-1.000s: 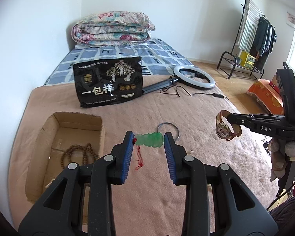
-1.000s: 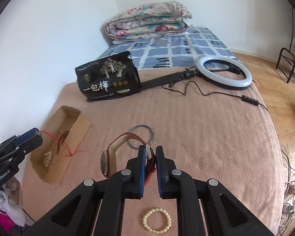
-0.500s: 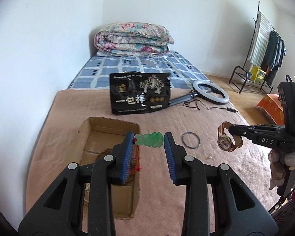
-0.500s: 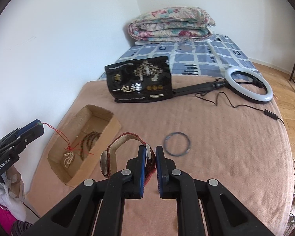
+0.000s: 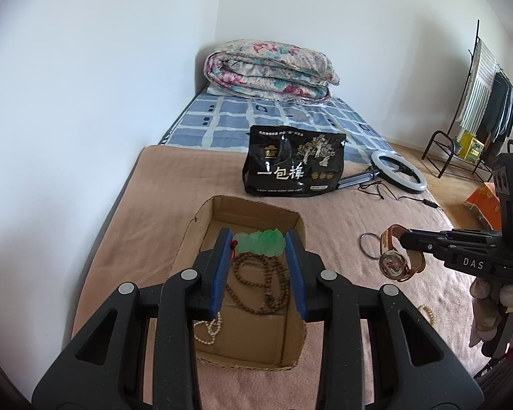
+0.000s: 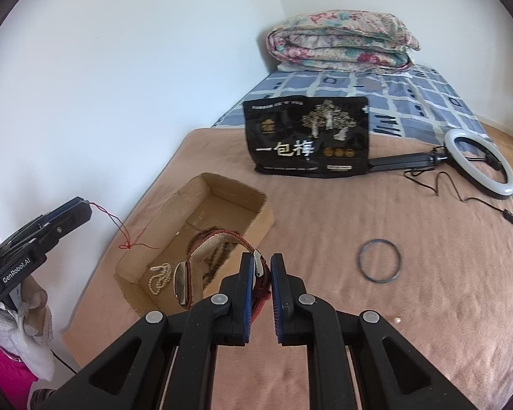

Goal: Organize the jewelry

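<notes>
The left tongs [image 5: 259, 243] clamp the green jade pendant [image 5: 260, 242] crosswise directly above the cardboard box [image 5: 253, 205], so release is a straight drop; the right tongs [image 6: 261, 275], pinching the watch [image 6: 188, 282] strap, sit at the box's 3 o'clock, farther off

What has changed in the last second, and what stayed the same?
The left gripper carried the green jade pendant leftward, from above the blanket to over the cardboard box. The right gripper followed with the watch. Both grips stayed shut; the bangle and box contents stayed put.
</notes>
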### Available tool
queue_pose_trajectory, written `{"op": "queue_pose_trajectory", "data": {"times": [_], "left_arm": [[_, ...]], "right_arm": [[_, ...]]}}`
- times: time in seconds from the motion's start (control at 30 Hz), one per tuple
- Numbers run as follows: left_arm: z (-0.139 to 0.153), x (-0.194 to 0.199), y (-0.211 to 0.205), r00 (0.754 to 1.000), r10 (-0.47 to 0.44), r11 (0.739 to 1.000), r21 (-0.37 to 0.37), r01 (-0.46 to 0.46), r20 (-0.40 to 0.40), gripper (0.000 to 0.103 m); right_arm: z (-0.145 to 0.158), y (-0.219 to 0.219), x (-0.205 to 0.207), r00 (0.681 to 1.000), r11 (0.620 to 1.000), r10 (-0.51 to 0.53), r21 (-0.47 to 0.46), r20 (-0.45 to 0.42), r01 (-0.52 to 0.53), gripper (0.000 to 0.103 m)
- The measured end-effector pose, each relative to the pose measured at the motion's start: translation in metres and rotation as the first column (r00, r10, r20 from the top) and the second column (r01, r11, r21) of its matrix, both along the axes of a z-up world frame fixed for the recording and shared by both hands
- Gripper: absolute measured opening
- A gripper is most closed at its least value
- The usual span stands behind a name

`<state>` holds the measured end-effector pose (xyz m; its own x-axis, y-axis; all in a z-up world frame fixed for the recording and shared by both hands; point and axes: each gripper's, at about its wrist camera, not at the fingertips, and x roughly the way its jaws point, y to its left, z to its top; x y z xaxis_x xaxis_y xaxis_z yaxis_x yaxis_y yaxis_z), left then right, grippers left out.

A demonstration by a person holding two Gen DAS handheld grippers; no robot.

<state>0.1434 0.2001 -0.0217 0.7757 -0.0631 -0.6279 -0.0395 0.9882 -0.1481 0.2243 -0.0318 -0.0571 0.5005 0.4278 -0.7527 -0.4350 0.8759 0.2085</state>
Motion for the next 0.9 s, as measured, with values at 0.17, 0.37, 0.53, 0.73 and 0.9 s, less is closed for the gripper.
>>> {"op": "queue_pose_trajectory", "data": {"times": [0.17,0.37,0.53,0.73,0.9], "left_arm": [[-0.011,0.002,0.012,1.000,0.022,1.000,-0.011,-0.022,-0.017,0.032],[-0.022,0.013,0.021,0.999,0.029,0.999,-0.014,-0.030,-0.034,0.032],[-0.033,0.025,0.024,0.999,0.028,1.000,-0.011,-0.028,-0.046,0.032],[-0.048,0.041,0.031,0.997,0.035,0.999,-0.015,-0.036,-0.071,0.032],[-0.063,0.052,0.034,0.994,0.041,0.999,-0.013,-0.042,-0.097,0.032]], "right_arm": [[-0.008,0.028,-0.005,0.999,0.999,0.041,-0.001,-0.014,-0.041,0.008],[-0.018,0.051,-0.012,0.997,0.997,0.077,-0.009,-0.032,-0.077,0.008],[-0.032,0.067,-0.015,0.994,0.995,0.098,-0.023,-0.053,-0.099,0.008],[-0.048,0.082,-0.013,0.990,0.993,0.112,-0.032,-0.081,-0.115,0.008],[-0.064,0.093,-0.009,0.987,0.992,0.118,-0.039,-0.105,-0.122,0.008]]}}
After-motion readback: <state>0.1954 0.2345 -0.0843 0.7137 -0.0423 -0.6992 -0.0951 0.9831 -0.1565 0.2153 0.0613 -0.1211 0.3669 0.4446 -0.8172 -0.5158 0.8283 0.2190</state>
